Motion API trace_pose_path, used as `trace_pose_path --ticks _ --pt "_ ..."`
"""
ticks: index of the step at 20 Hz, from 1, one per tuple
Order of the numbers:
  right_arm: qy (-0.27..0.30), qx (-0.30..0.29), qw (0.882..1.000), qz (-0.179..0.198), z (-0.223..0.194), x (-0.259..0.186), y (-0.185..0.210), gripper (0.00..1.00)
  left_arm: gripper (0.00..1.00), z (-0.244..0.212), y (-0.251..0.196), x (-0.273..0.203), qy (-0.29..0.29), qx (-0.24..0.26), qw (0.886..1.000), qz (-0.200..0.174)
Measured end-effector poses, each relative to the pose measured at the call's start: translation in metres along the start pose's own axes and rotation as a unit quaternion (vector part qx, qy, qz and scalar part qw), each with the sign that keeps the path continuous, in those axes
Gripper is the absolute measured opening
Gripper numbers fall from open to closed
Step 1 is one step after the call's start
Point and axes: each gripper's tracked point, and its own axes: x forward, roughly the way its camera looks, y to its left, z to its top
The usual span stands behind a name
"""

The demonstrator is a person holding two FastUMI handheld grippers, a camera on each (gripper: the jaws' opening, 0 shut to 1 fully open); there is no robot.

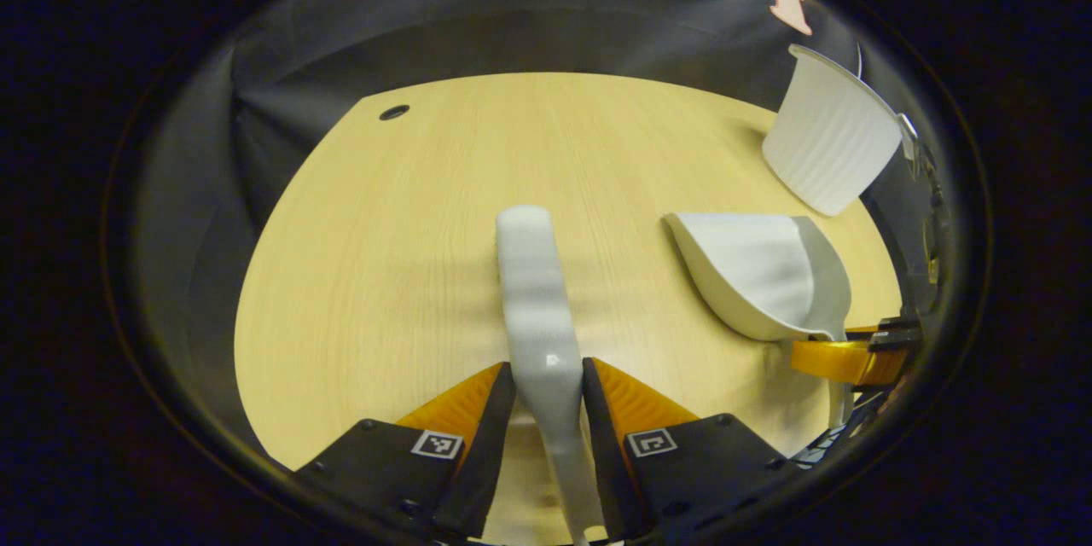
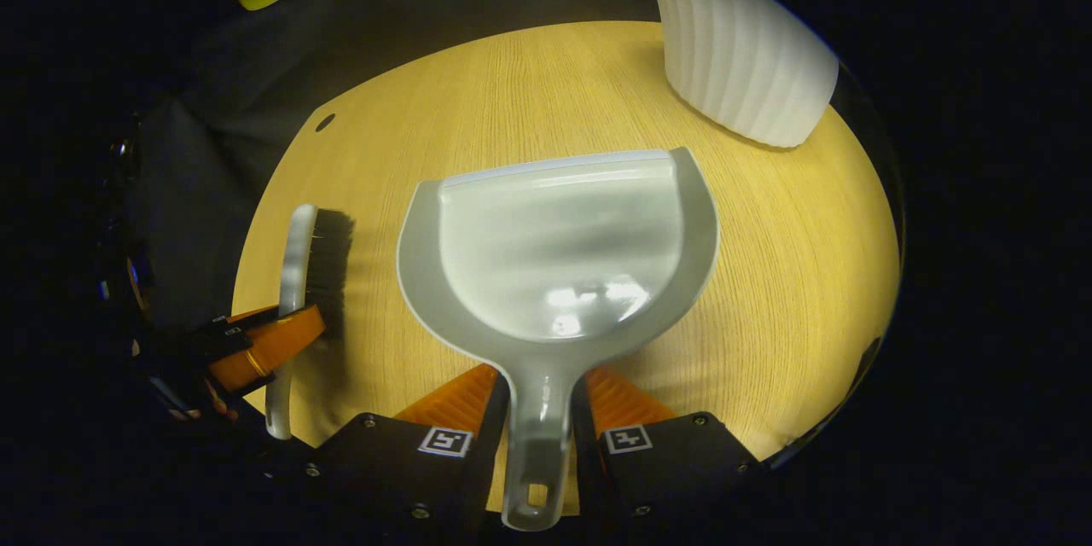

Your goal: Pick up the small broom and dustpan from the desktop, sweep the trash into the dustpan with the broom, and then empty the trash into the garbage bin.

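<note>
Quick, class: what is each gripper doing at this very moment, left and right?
Left gripper: jaws closed on the broom handle.
Right gripper: jaws closed on the dustpan handle.

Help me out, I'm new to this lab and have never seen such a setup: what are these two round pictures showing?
A person holds a two-finger gripper in each hand, and a camera rides on each. In the left gripper view, the left gripper clamps the broom by its handle. In the right gripper view, the right gripper clamps the dustpan by its handle. Both tools are over a wooden table. A white ribbed bin stands on the table beyond the dustpan. I see no trash on the table.
</note>
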Motion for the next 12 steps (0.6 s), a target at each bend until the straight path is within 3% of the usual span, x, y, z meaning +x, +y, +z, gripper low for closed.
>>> trace_pose_path --ticks 1,2,4,6,9,12 --pt "0.001 -0.002 1.000 0.001 0.001 -0.006 0.000 0.63 0.57 0.003 0.002 -0.006 -0.006 0.003 1.000 0.001" --pt "-0.005 -0.006 1.000 0.000 0.001 -0.007 -0.003 0.72 0.62 0.005 0.003 -0.012 -0.013 0.004 1.000 -0.001" --pt "-0.015 -0.011 1.000 0.002 0.004 -0.020 -0.005 0.80 0.71 0.008 -0.003 -0.018 -0.027 0.004 1.000 -0.005" --pt "-0.032 -0.010 0.999 0.002 0.009 -0.036 -0.009 0.99 0.80 0.013 -0.003 -0.028 -0.044 0.004 0.999 -0.001" --pt "-0.071 -0.006 0.997 0.009 0.027 -0.061 -0.010 0.99 1.00 0.028 -0.005 -0.041 -0.087 0.001 0.996 0.011" --pt "-0.148 -0.027 0.989 0.001 0.061 -0.095 -0.014 0.99 0.99 0.055 -0.010 -0.065 -0.159 -0.007 0.987 0.019"
